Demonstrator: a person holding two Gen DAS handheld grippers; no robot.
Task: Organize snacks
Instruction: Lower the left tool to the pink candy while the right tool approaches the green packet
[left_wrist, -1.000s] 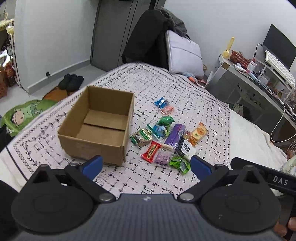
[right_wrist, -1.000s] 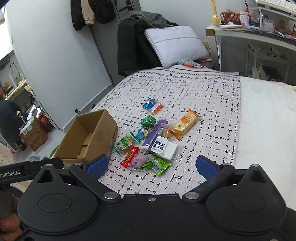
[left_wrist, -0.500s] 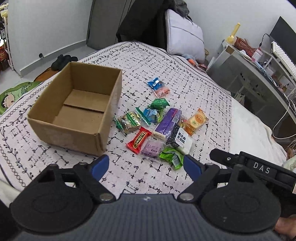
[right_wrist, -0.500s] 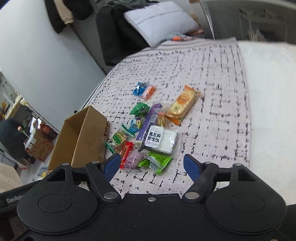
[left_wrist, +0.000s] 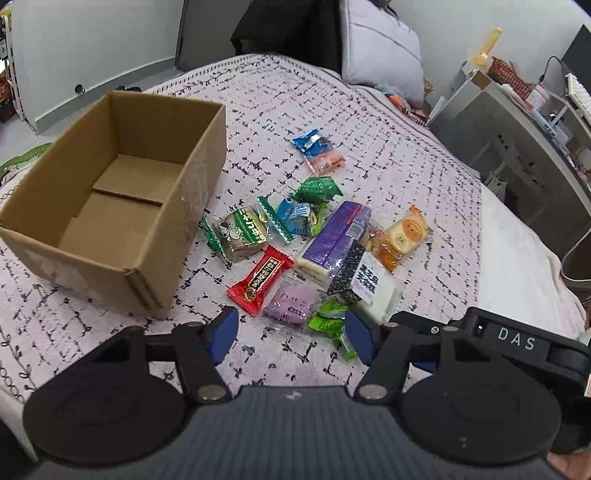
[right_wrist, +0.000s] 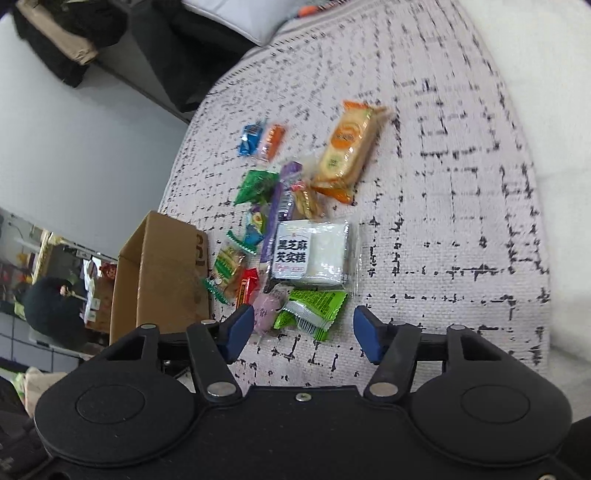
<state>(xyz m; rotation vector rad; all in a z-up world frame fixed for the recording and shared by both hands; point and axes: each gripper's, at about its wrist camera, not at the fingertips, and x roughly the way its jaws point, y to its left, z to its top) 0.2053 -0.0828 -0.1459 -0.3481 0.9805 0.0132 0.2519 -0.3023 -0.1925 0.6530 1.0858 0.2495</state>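
An open, empty cardboard box (left_wrist: 110, 206) (right_wrist: 162, 273) sits on the patterned bedspread. To its right lies a pile of wrapped snacks: a red packet (left_wrist: 260, 280), a pale purple packet (left_wrist: 291, 302), a green packet (left_wrist: 328, 321) (right_wrist: 314, 306), a long purple bar (left_wrist: 336, 240), a white sesame cake packet (left_wrist: 373, 288) (right_wrist: 310, 254) and an orange cracker packet (left_wrist: 404, 236) (right_wrist: 347, 147). My left gripper (left_wrist: 291, 336) hovers open just short of the pale purple packet. My right gripper (right_wrist: 303, 332) is open over the green packet. Both hold nothing.
A grey pillow (left_wrist: 380, 44) and dark clothes lie at the head of the bed. A desk (left_wrist: 517, 122) with clutter stands to the right. The bedspread's left edge (right_wrist: 177, 155) drops to the floor, where more boxes and things stand.
Both grippers have moved forward and down toward the snack pile, which now looks larger. Both have narrowed a little but remain open.
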